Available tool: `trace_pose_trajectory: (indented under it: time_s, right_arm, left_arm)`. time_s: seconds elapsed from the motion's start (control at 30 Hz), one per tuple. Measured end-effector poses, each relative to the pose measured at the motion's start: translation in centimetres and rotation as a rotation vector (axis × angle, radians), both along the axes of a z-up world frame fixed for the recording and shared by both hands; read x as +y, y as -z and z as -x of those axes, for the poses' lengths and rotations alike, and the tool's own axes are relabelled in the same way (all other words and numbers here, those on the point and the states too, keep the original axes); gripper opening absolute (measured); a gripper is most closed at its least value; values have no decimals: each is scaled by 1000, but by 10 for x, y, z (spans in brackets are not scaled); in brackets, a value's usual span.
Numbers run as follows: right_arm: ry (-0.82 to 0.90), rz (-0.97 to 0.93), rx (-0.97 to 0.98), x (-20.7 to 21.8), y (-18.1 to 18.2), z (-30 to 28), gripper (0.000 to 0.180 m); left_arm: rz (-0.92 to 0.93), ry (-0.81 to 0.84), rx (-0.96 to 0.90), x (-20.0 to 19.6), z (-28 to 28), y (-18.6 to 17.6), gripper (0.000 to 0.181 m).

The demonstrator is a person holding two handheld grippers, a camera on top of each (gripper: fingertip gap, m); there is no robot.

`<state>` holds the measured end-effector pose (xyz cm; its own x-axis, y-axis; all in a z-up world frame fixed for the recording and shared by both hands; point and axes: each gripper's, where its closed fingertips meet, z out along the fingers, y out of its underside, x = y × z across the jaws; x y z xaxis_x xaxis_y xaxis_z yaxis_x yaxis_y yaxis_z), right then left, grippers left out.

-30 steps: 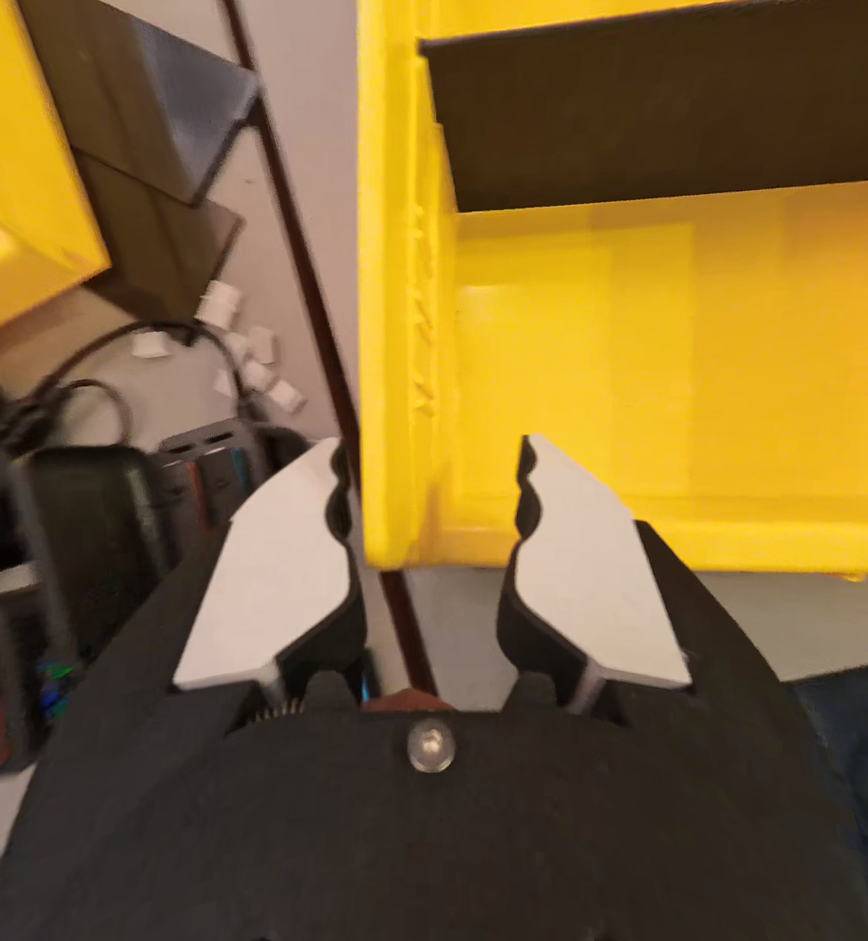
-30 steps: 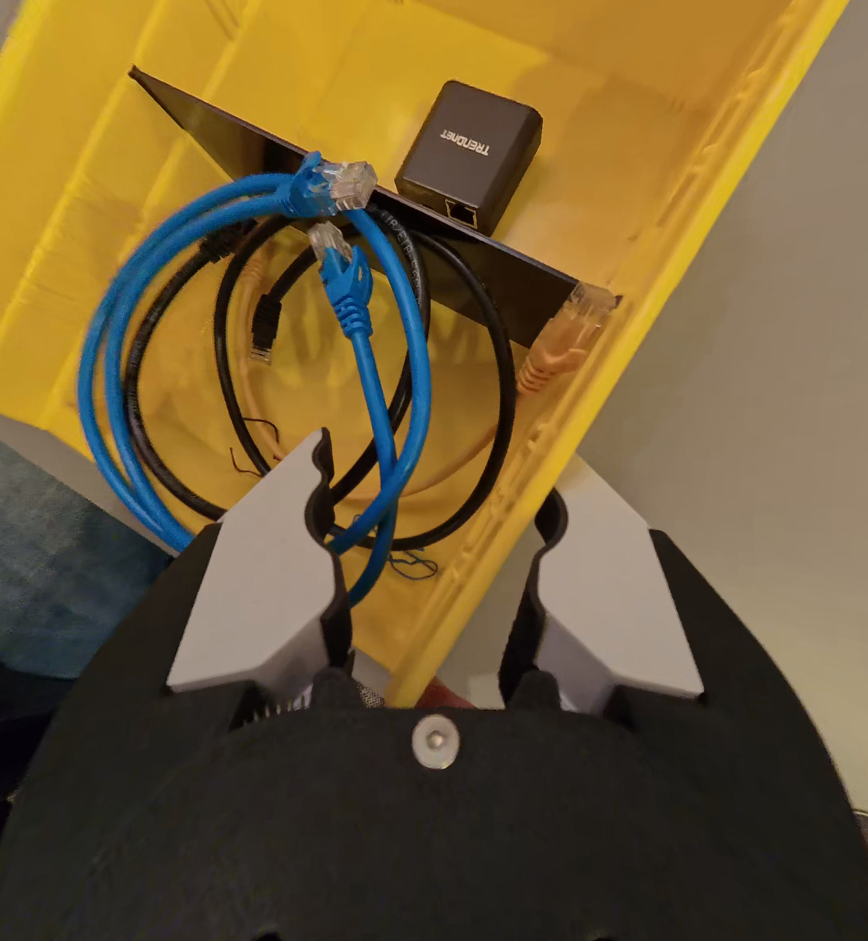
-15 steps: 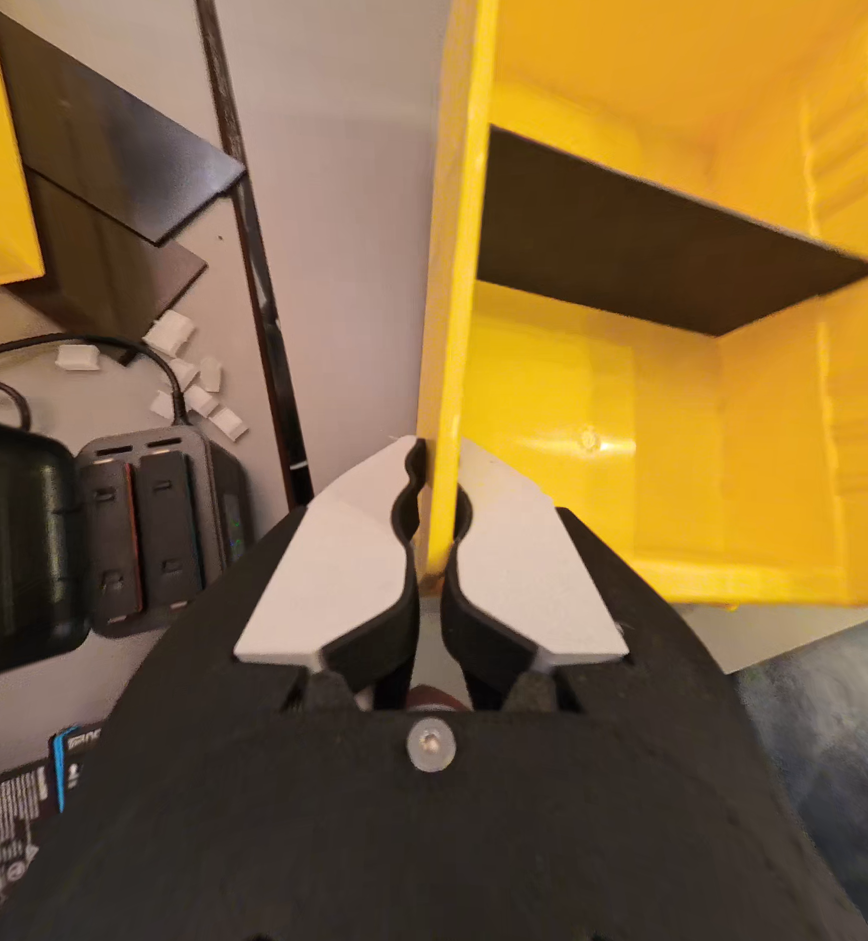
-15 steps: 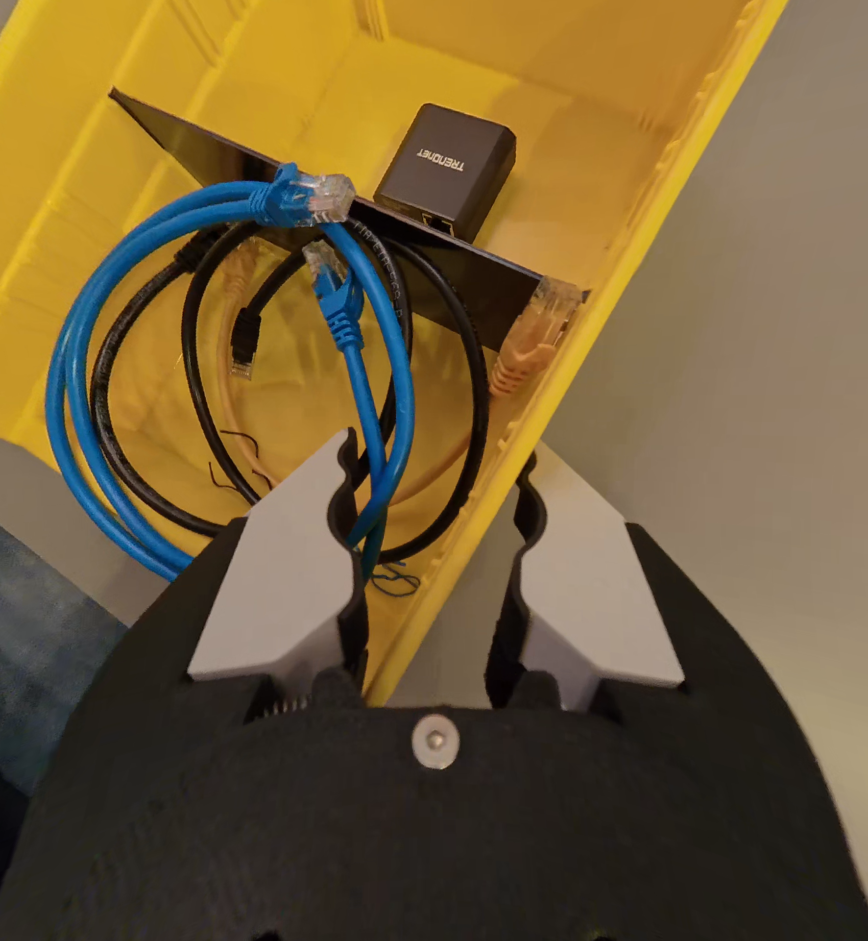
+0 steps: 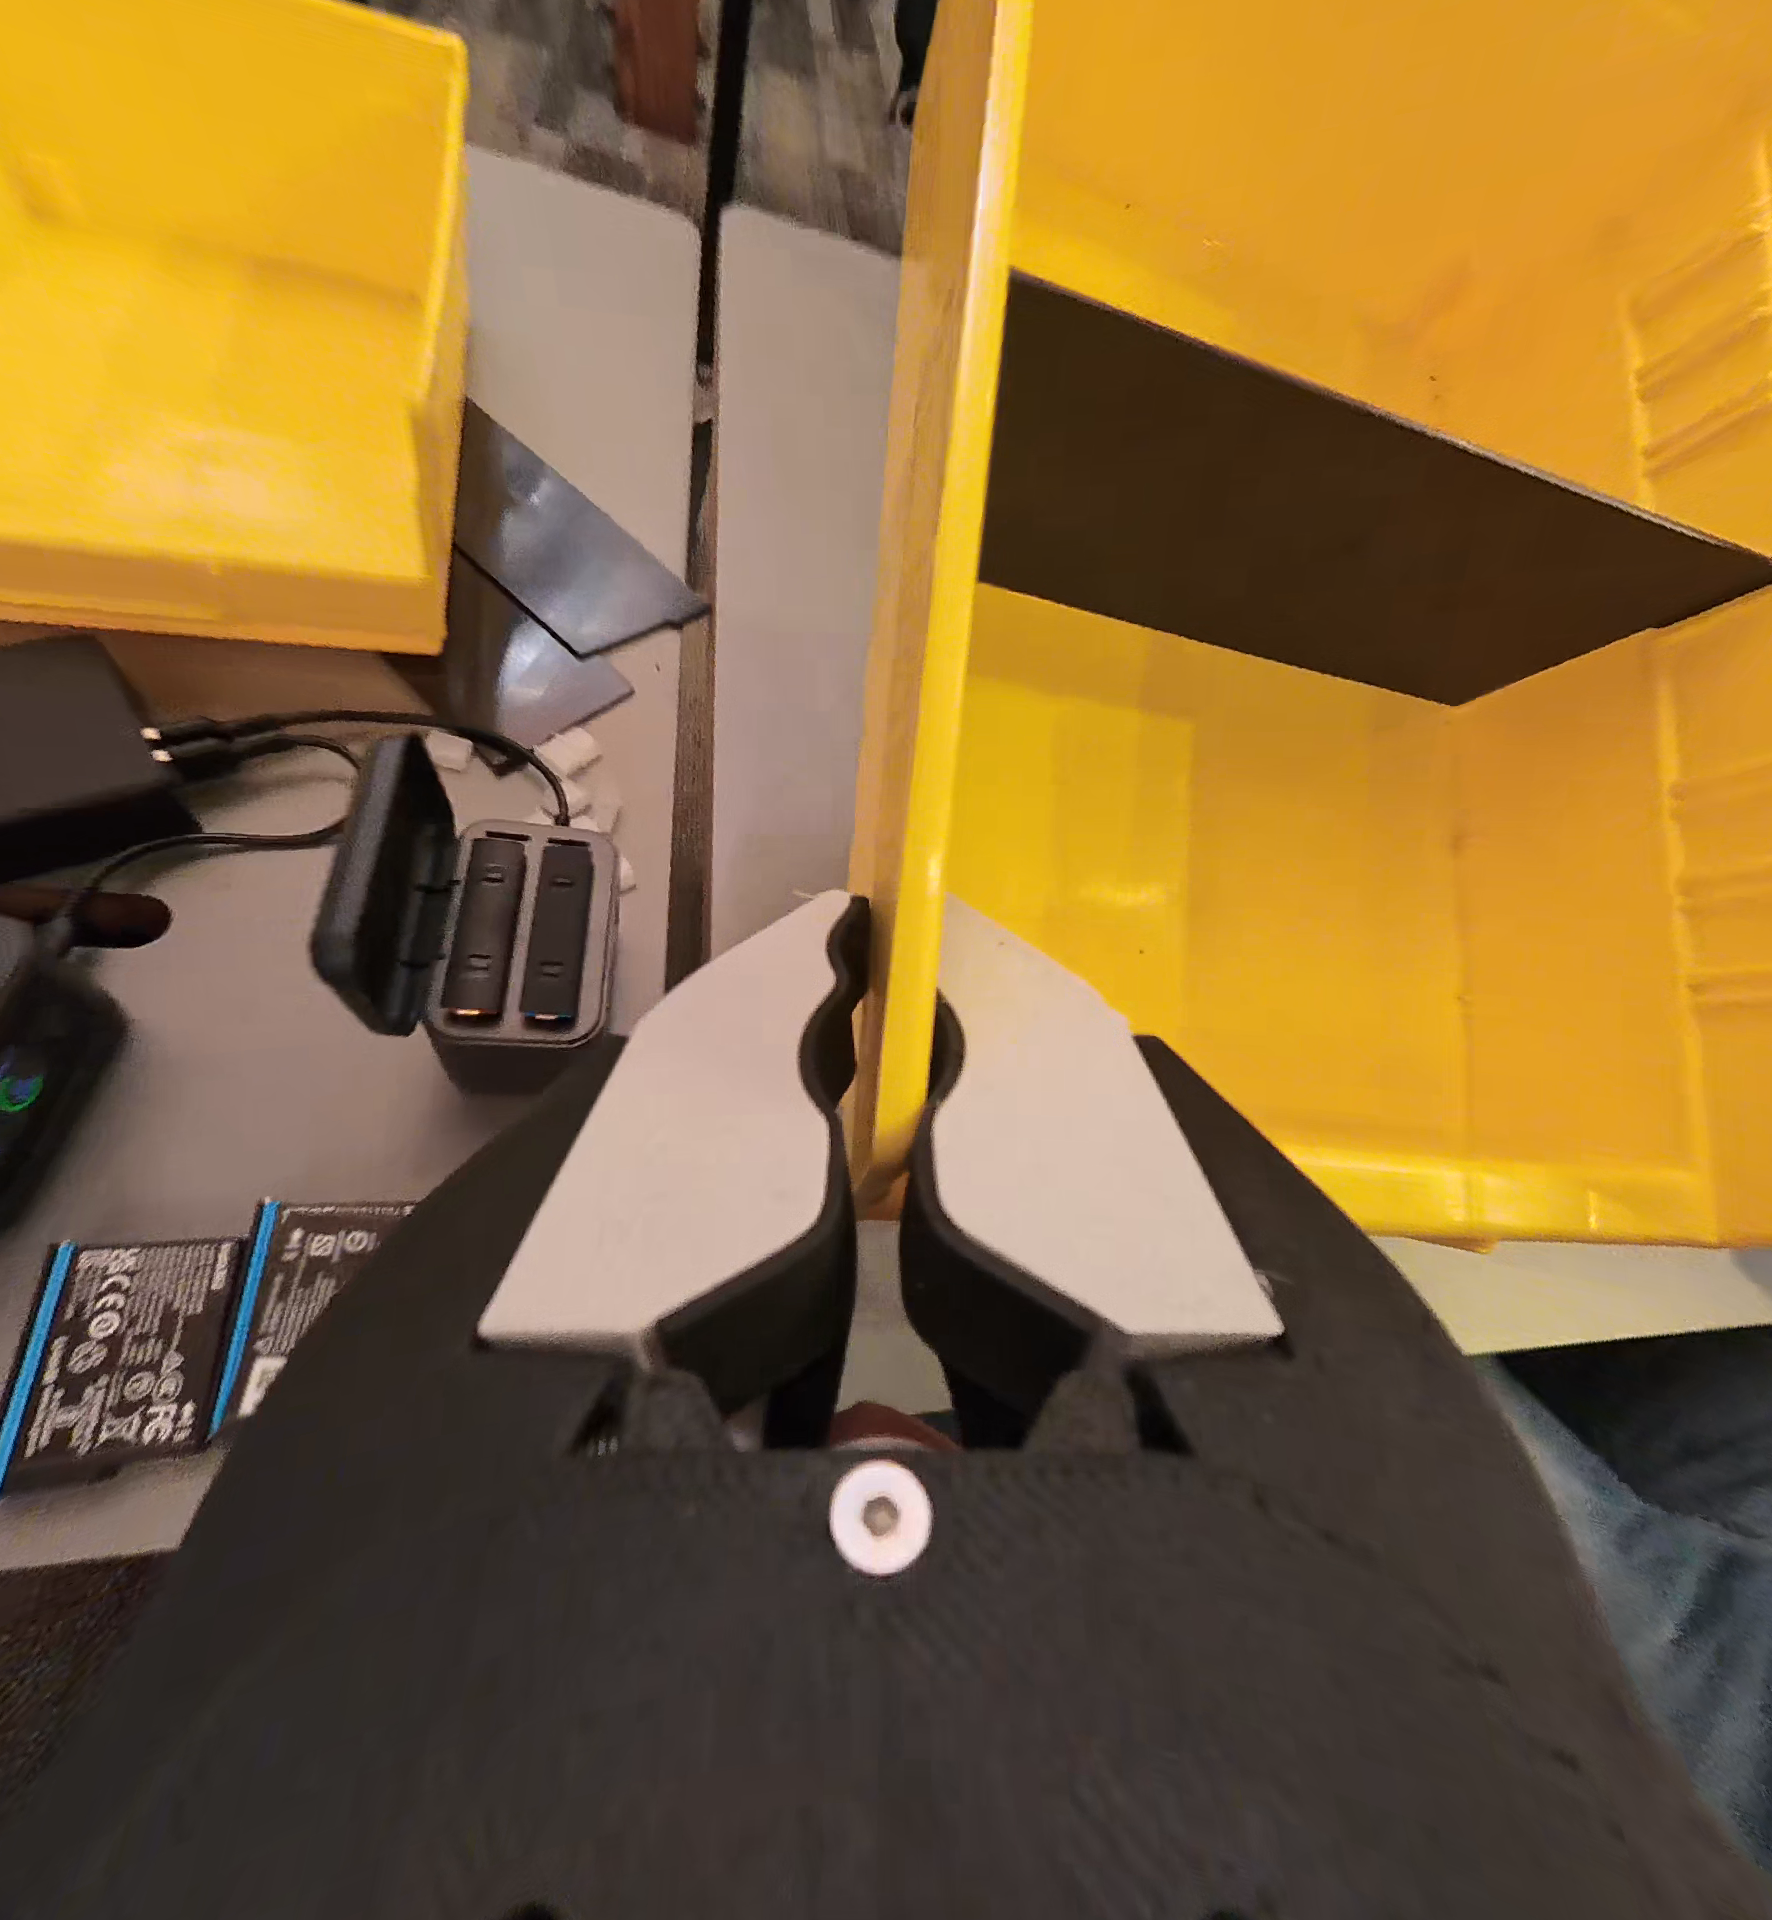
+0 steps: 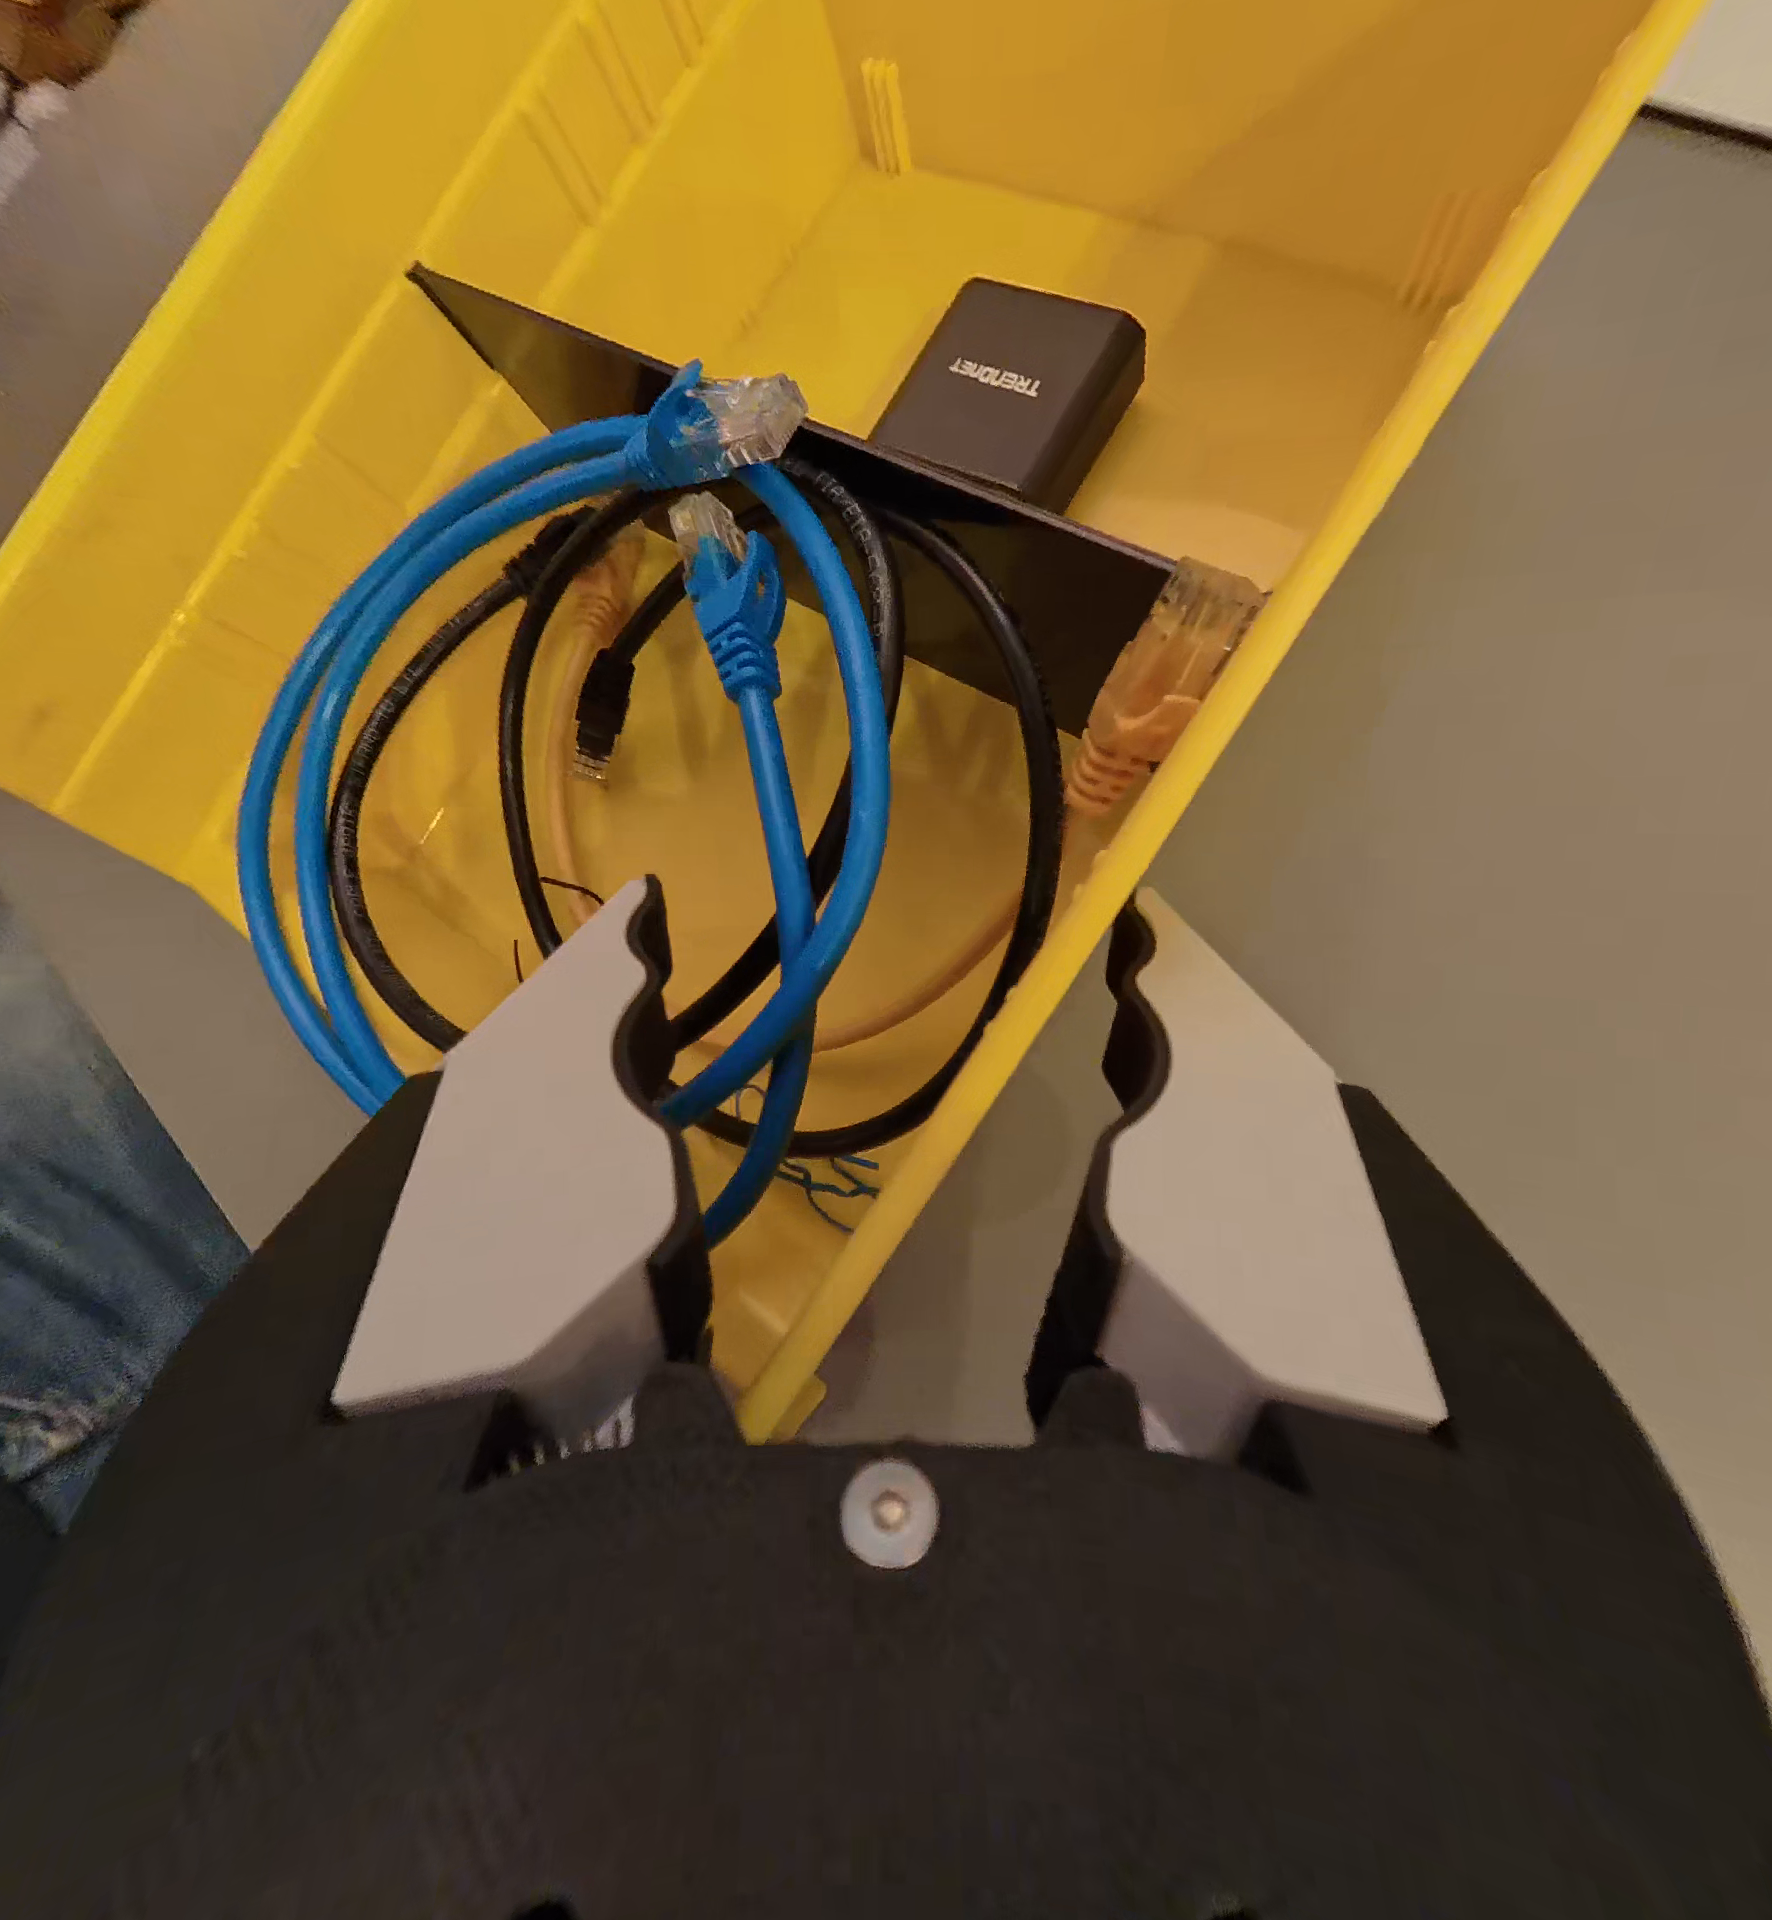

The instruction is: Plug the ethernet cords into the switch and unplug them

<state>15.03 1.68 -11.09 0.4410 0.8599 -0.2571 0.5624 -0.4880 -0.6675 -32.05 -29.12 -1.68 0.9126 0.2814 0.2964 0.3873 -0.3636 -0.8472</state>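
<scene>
A yellow bin [image 5: 1277, 935] with a black divider [image 5: 1329, 520] stands on a grey table. My left gripper [image 5: 901, 935] is shut on the bin's left wall. In the right wrist view the bin [image 6: 1412, 364] holds a small black switch [image 6: 1007, 384] behind the divider [image 6: 975, 592]. In front of it lie a coiled blue cord [image 6: 321, 727], a black cord [image 6: 1027, 831] and an orange cord [image 6: 1142, 686]. My right gripper [image 6: 892, 894] is open astride the bin's right wall, with one finger inside over the cords and one outside.
In the left wrist view, a second yellow bin [image 5: 186, 312] stands at the far left. A black battery charger case [image 5: 508, 935], loose batteries [image 5: 113, 1361] and black cables lie on the table left of my gripper. A person's jeans [image 6: 30, 1143] show at the left. Between my left fingertips and the black battery charger case [image 5: 508, 935] there is roughly 15 cm.
My left gripper closed on the bin's left wall and still holds it; the view shows more of the table's left side. My right gripper stayed open and shifted slightly along the right wall.
</scene>
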Motion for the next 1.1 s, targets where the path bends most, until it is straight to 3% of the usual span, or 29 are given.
trace_pose_trajectory:
  time_s: [0.4,0.63,0.8,0.93,1.1]
  right_arm:
    - [-192,22,100,-97,-2,203,108]
    - [-228,135,258,-142,-21,262,113]
    - [-211,7,269,-120,-43,230,118]
    - [-146,-54,412,-89,-103,159,111]
    - [-27,-140,630,-73,-188,37,113]
  left_arm:
    - [-139,-71,14,-35,-13,-53,4]
    - [-176,-85,31,-32,-25,-70,4]
    - [-202,-54,53,-11,-51,-84,4]
    - [-251,19,35,40,-95,-91,4]
    - [-216,180,28,132,-180,-87,4]
